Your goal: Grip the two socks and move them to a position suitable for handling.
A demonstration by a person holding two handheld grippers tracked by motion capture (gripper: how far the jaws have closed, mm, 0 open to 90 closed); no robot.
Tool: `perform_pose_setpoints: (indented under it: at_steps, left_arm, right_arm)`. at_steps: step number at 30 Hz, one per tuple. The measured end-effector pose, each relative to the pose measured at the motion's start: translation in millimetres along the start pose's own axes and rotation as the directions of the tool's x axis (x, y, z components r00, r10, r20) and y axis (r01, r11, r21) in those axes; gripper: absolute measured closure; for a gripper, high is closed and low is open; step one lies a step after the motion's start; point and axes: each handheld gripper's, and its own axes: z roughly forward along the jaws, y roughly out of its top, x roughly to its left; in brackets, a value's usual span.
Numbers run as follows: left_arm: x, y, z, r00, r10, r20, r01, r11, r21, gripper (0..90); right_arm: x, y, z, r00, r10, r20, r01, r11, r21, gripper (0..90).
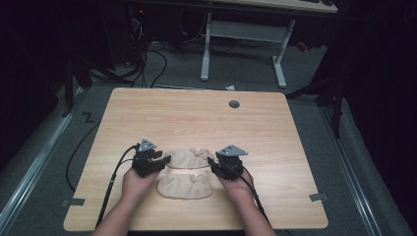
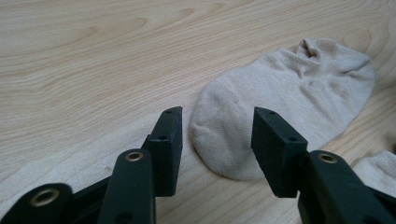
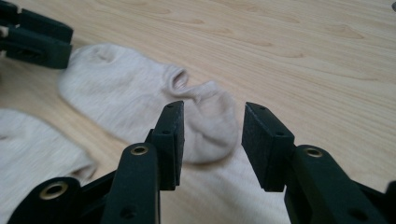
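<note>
the counter (image 1: 196, 113) is pale wood or wood laminate with a wavy grain, smooth with a soft sheen. on it, the far sock (image 2: 289, 93) is beige knitted cloth, matt, fine-ribbed and slightly fuzzy, puckered at its opening. the near sock (image 1: 184, 186), at six o'clock from the far one, looks like the same soft, matt cloth. the left gripper (image 2: 217, 135) and right gripper (image 3: 212, 140) are matt black plastic, with brass-coloured metal eyelets on their arms. a grey, dull plug (image 1: 234, 104) sits in the counter at one o'clock.
</note>
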Motion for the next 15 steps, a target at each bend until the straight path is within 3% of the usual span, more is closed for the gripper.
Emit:
perform_pose_setpoints:
  at_steps: [3, 6, 15]
  left_arm:
    - [-0.8, 0.5, 5.7, 0.9999, 0.014, -0.007, -0.013, 0.9993, 0.035, 53.0]
    - [-5.6, 1.3, 8.2, 0.9981, 0.053, -0.03, -0.051, 0.9974, 0.05, 52.1]
    - [-14.2, -5.3, 7.8, 0.9898, 0.109, -0.093, -0.106, 0.9939, 0.03, 58.5]
  right_arm:
    - [-4.5, 3.7, 14.0, 0.9999, 0.01, 0.009, -0.011, 0.999, 0.034, 60.8]
    - [-9.0, 0.5, 24.0, 0.9995, 0.03, 0.01, -0.03, 0.998, 0.063, 62.5]
    - [-6.7, -3.9, 32.3, 0.9997, 0.025, 0.004, -0.025, 0.995, 0.097, 64.3]
